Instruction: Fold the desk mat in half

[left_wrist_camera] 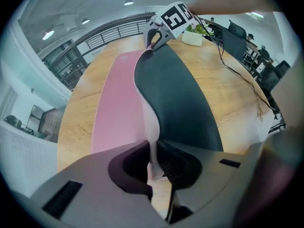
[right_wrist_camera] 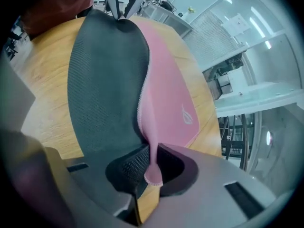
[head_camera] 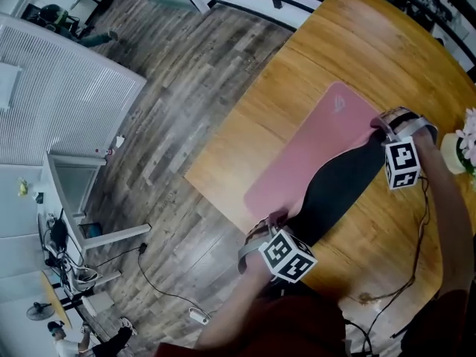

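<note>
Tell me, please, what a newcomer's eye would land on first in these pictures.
The pink desk mat on the wooden table stands out first. Its long edge nearest the person is lifted, so the black underside shows. The left gripper and the right gripper are each clamped on a corner of that raised edge, at opposite ends of the mat.
</note>
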Action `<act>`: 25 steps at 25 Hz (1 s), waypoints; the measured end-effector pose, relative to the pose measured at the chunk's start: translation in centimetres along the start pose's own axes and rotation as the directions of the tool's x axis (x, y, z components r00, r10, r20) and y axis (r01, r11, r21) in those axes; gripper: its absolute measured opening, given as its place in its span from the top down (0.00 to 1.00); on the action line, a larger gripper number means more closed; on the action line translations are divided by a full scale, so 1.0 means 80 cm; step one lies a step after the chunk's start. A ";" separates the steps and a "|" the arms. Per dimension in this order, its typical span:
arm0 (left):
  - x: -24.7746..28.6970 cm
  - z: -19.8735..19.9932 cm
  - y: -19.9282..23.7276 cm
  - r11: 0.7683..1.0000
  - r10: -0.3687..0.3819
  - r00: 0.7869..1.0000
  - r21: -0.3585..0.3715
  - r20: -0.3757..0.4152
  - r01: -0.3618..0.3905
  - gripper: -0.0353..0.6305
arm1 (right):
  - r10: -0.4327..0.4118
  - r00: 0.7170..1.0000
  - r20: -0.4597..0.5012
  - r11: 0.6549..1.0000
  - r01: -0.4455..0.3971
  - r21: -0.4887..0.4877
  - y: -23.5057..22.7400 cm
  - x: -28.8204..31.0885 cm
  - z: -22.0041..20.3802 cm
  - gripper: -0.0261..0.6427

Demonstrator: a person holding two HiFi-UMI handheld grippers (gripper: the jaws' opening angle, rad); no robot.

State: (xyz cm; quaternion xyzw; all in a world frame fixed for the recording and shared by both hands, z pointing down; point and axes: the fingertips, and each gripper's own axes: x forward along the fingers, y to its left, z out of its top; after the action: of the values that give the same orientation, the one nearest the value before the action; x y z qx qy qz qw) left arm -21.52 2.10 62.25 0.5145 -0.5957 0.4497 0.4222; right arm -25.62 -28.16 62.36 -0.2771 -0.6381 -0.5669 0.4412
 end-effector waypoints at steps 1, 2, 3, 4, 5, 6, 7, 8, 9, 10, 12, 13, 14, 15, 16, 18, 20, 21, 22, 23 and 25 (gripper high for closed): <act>-0.001 -0.002 0.002 1.000 -0.002 1.000 -0.001 0.003 0.002 0.86 | -0.003 1.000 -0.003 1.000 0.003 0.003 -0.003 0.000 0.001 0.88; -0.002 -0.003 0.005 1.000 0.001 1.000 0.000 0.006 -0.001 0.86 | -0.004 1.000 -0.005 1.000 0.004 0.005 -0.006 0.001 0.003 0.88; -0.001 -0.004 0.009 1.000 0.007 1.000 0.000 0.007 -0.007 0.86 | -0.006 1.000 -0.005 1.000 0.006 0.007 -0.010 0.004 0.005 0.88; 0.000 -0.006 0.014 1.000 0.014 1.000 0.001 0.007 -0.014 0.86 | -0.010 1.000 -0.005 1.000 0.010 0.007 -0.014 0.007 0.008 0.88; 0.001 -0.007 0.018 1.000 0.021 1.000 0.000 0.006 -0.021 0.86 | -0.013 1.000 -0.005 1.000 0.013 0.007 -0.018 0.009 0.010 0.88; 0.000 -0.008 0.022 1.000 0.028 1.000 0.000 0.005 -0.028 0.86 | -0.017 1.000 -0.005 1.000 0.017 0.006 -0.021 0.010 0.012 0.88; -0.002 -0.009 0.027 0.999 0.036 0.999 0.000 0.005 -0.036 0.86 | -0.021 1.000 -0.004 1.000 0.021 0.007 -0.024 0.010 0.015 0.88; -0.004 -0.009 0.031 0.999 0.043 0.999 0.000 0.006 -0.043 0.86 | -0.025 1.000 -0.004 1.000 0.025 0.008 -0.028 0.010 0.016 0.88; -0.006 -0.009 0.035 0.999 0.047 0.999 -0.001 0.007 -0.047 0.86 | -0.025 1.000 -0.006 1.000 0.025 0.008 -0.031 0.010 0.017 0.88; -0.007 -0.009 0.040 0.999 0.051 0.999 0.000 0.006 -0.051 0.86 | -0.025 1.000 -0.009 1.000 0.025 0.008 -0.034 0.010 0.018 0.88; -0.008 -0.009 0.049 0.998 0.064 0.998 0.007 0.002 -0.064 0.86 | -0.033 0.999 -0.012 0.999 0.033 0.012 -0.041 0.012 0.017 0.88; -0.007 -0.009 0.053 0.998 0.068 0.998 0.009 0.001 -0.068 0.86 | -0.038 0.999 -0.012 0.999 0.038 0.013 -0.044 0.013 0.019 0.88; -0.007 -0.010 0.057 0.998 0.069 0.998 0.007 0.000 -0.069 0.86 | -0.041 0.999 -0.012 0.999 0.041 0.012 -0.046 0.015 0.021 0.88; -0.006 -0.011 0.060 0.998 0.069 0.998 0.005 0.000 -0.069 0.86 | -0.042 0.999 -0.012 0.999 0.042 0.011 -0.049 0.017 0.023 0.88; -0.006 -0.012 0.063 0.998 0.070 0.998 0.003 0.001 -0.070 0.86 | -0.043 0.999 -0.012 0.999 0.043 0.011 -0.051 0.020 0.025 0.88; -0.003 -0.014 0.069 0.997 0.074 0.997 0.002 0.002 -0.074 0.86 | -0.043 0.999 -0.011 0.999 0.043 0.010 -0.056 0.024 0.028 0.88; 0.001 -0.015 0.076 0.997 0.076 0.997 0.002 0.000 -0.076 0.86 | -0.044 0.999 -0.011 0.999 0.044 0.007 -0.061 0.029 0.030 0.88; 0.002 -0.015 0.079 0.997 0.077 0.997 0.002 -0.001 -0.077 0.85 | -0.043 0.999 -0.010 0.999 0.043 0.006 -0.063 0.031 0.031 0.88; 0.001 -0.015 0.081 0.997 0.076 0.997 0.001 -0.001 -0.076 0.85 | -0.039 0.999 -0.009 0.999 0.039 0.006 -0.064 0.032 0.032 0.88; 0.001 -0.014 0.082 0.997 0.073 0.997 -0.001 0.001 -0.073 0.85 | -0.036 0.999 -0.007 0.999 0.036 0.006 -0.065 0.032 0.032 0.88; 0.001 -0.012 0.086 0.998 0.069 0.998 -0.004 0.005 -0.069 0.85 | -0.035 0.999 -0.011 0.999 0.035 0.007 -0.068 0.032 0.031 0.88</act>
State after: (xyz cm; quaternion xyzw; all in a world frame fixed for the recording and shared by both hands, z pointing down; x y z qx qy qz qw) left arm -28.29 3.47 61.86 0.4941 -0.6151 0.4613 0.4059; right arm -32.06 -27.28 62.10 -0.2614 -0.6425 -0.5736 0.4357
